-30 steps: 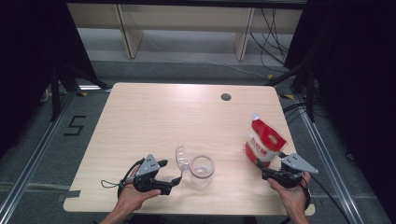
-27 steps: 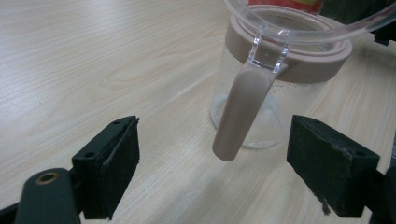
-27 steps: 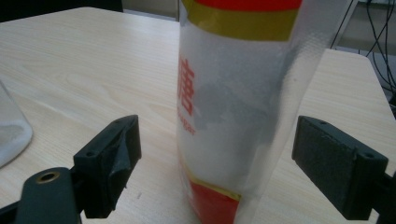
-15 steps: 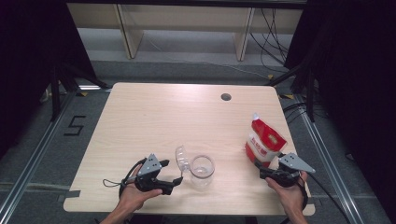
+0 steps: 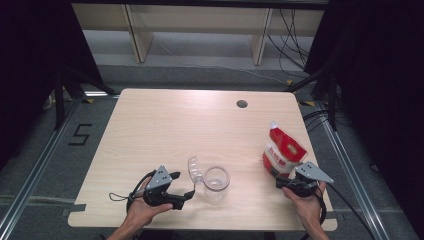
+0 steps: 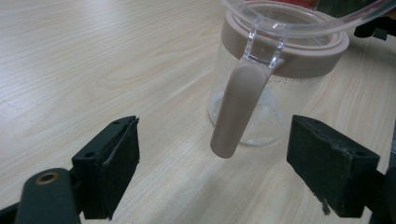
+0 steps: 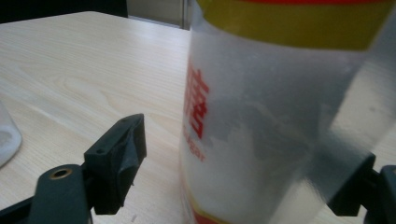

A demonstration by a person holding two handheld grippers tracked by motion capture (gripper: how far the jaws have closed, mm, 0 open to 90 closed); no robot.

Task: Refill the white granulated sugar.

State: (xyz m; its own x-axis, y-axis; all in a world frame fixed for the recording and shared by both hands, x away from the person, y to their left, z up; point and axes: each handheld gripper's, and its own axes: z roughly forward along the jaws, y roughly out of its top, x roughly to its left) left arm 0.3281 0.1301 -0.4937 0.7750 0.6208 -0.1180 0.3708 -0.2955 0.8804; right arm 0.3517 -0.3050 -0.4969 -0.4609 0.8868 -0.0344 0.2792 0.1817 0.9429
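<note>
Standing on a dark grey floor, the pale wooden table (image 5: pixel 165 130) has a light, fine-grained top with rounded corners and a small round cable hole (image 5: pixel 242 104) near its far edge. Beyond it runs a low light-coloured shelf frame (image 5: pixel 200 30) with loose black cables (image 5: pixel 292 35) hanging at the right, black curtains close off both sides, and metal rails (image 5: pixel 35 170) lie along the floor to the left and right, with a "5" mark (image 5: pixel 80 135) on the floor at the left.

Near the person's edge of the table stands a clear jar (image 5: pixel 216 181) with a pinkish-beige collar, its clear lid (image 5: pixel 195 169) flipped up and leaning to the left. The left gripper (image 5: pixel 186 192) lies just beside the jar at its left; in the left gripper view its jaws stand wide apart and touch nothing, with the jar's beige latch tab (image 6: pixel 236 112) hanging in the gap between them.

At the right, a red and white bag (image 5: pixel 284 152) stands upright near the table's right edge, well apart from the jar. The right gripper (image 5: pixel 280 183) reaches its base from the near side. In the right gripper view the bag sits between the jaws, which have just been closing a little; the left pad is clear of the bag, and whether the right pad touches it I cannot tell, as the bag hides it
</note>
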